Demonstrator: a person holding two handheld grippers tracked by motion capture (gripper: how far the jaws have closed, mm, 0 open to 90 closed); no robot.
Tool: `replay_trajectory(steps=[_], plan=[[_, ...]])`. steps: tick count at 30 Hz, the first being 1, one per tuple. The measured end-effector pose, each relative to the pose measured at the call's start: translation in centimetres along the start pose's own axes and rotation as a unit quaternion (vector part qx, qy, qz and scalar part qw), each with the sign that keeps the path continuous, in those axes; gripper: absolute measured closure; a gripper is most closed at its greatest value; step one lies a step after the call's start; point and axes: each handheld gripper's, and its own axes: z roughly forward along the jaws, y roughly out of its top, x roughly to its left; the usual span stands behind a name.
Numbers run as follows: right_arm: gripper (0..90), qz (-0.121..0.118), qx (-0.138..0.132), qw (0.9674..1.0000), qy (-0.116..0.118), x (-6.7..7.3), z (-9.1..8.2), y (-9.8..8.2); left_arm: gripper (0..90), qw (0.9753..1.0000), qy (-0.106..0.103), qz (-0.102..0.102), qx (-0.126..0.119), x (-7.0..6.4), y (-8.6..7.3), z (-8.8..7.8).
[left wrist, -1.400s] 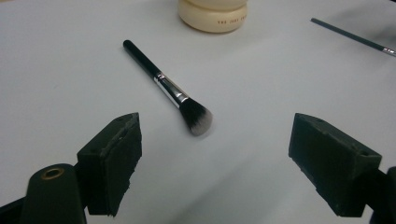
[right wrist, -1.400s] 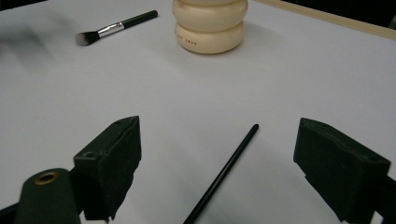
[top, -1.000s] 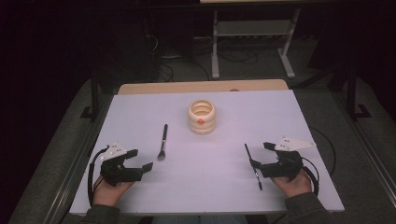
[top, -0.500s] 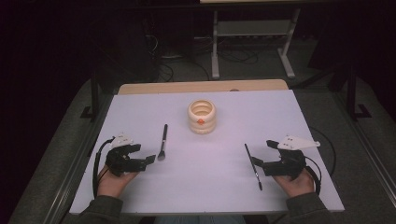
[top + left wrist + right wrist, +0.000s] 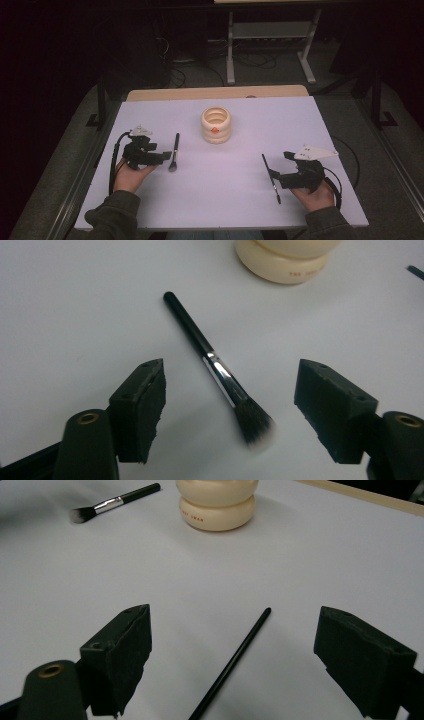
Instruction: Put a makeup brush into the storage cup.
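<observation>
A makeup brush (image 5: pixel 174 152) with a black handle, silver ferrule and dark bristles lies left of centre on the white table. My left gripper (image 5: pixel 165 157) points at its bristle end. In the left gripper view the brush (image 5: pixel 215 367) lies between the wide-apart jaws of the left gripper (image 5: pixel 230 372). They have just been closing a little, and the pads do not touch it. A thin black stick-like brush (image 5: pixel 270 177) lies at the right. My right gripper (image 5: pixel 275 176) is open around its near part (image 5: pixel 235 660). A cream ribbed holder (image 5: pixel 216 125) stands upright at centre back.
The white table top (image 5: pixel 300 125) has a wooden strip (image 5: pixel 215 93) along its far edge. Behind it, a metal stand (image 5: pixel 270 35) and cables sit on the dark floor. The holder (image 5: pixel 282 262) stands beyond the brush handle's tip.
My left gripper has moved forward and to the right, up to the makeup brush, so its jaws now straddle the bristle end. The right gripper has stayed put.
</observation>
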Motion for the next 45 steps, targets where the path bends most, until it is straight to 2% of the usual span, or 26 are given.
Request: replay_trajectory(steps=[3,6,8,10,11,12,13,16,17,19,22,24,25,26,27,29,30,33,34,36,37,39,41,42,45], plan=[[14.5,0.002,0.001,1.0000,0.001,0.1,0.0,0.1,31.5,0.9996,0.004,-0.018,0.019,0.5,1.0,1.1],[14.5,0.002,0.002,1.0000,0.002,0.1,0.0,0.1,33.0,0.9992,0.014,-0.022,0.032,0.5,1.5,1.7],[14.6,-0.002,0.001,1.0000,0.002,0.1,0.0,0.1,34.1,0.9987,0.018,-0.013,0.046,0.4,2.0,2.3],[14.7,-0.003,0.002,1.0000,0.003,0.2,0.0,0.2,37.2,0.9982,0.018,-0.016,0.054,0.3,2.4,2.9],[14.7,-0.002,0.002,1.0000,0.003,0.2,0.0,0.2,36.9,0.9975,0.014,-0.028,0.063,0.4,2.6,3.5],[14.7,-0.002,0.002,1.0000,0.003,0.2,0.0,0.2,36.8,0.9975,0.014,-0.028,0.063,0.4,2.6,3.5],[14.7,-0.001,0.001,1.0000,0.004,0.2,0.0,0.2,36.9,0.9973,0.014,-0.040,0.060,0.6,2.7,3.9],[14.7,0.002,-0.001,1.0000,0.006,0.1,0.0,0.3,39.0,0.9969,0.013,-0.042,0.065,0.6,2.8,4.3],[15.5,-0.002,-0.002,1.0000,0.006,0.0,0.0,0.3,42.2,0.9960,0.015,-0.043,0.077,0.6,3.0,5.1],[15.6,0.002,0.001,1.0000,0.007,0.0,0.1,0.3,43.9,0.9957,0.018,-0.046,0.078,0.5,3.0,5.4],[15.9,-0.002,0.003,1.0000,0.008,0.1,0.1,0.3,47.8,0.9936,0.030,-0.049,0.097,0.2,3.1,6.2],[15.9,-0.003,0.002,1.0000,0.008,0.1,0.2,0.3,50.2,0.9929,0.037,-0.053,0.100,0.1,3.2,6.5],[15.9,-0.003,0.002,1.0000,0.008,0.2,0.2,0.3,50.2,0.9916,0.048,-0.052,0.108,0.1,3.2,6.9],[15.9,-0.003,0.002,1.0000,0.008,0.2,0.2,0.3,52.9,0.9916,0.048,-0.052,0.108,0.1,3.2,6.9],[15.9,0.000,0.005,1.0000,0.008,0.2,0.1,0.2,54.9,0.9905,0.052,-0.059,0.113,0.2,3.1,7.4],[15.9,-0.001,0.005,1.0000,0.008,0.1,0.1,0.2,55.3,0.9905,0.052,-0.059,0.113,0.2,3.1,7.4],[15.9,-0.002,0.005,0.9999,0.008,0.1,0.2,0.2,57.0,0.9895,0.049,-0.064,0.120,0.1,2.9,7.8],[15.9,-0.006,0.006,0.9999,0.010,0.1,0.3,0.3,60.9,0.9889,0.056,-0.064,0.122,0.2,2.9,7.8],[15.9,-0.006,0.008,0.9999,0.010,0.2,0.3,0.3,63.0,0.9884,0.056,-0.076,0.119,0.1,2.9,7.8],[15.9,-0.006,0.008,0.9999,0.010,0.2,0.3,0.3,66.3,0.9884,0.061,-0.070,0.120,0.2,2.9,7.8],[16.0,-0.005,0.006,0.9999,0.008,0.3,0.3,0.3,68.5,0.9880,0.077,-0.050,0.124,-0.1,2.9,7.8],[16.0,-0.005,0.007,0.9999,0.007,0.3,0.3,0.3,72.4,0.9870,0.093,-0.025,0.129,-0.5,2.9,7.9],[16.0,-0.004,0.008,0.9999,0.005,0.3,0.3,0.4,77.4,0.9865,0.099,-0.024,0.129,-0.5,2.9,7.9],[16.0,-0.006,0.008,0.9999,0.004,0.4,0.3,0.4,79.3,0.9868,0.095,-0.030,0.128,-0.3,2.9,7.9],[17.3,-0.009,0.012,0.9999,0.005,0.5,0.2,0.4,79.5,0.9870,0.090,-0.041,0.127,-0.1,2.9,7.9]])
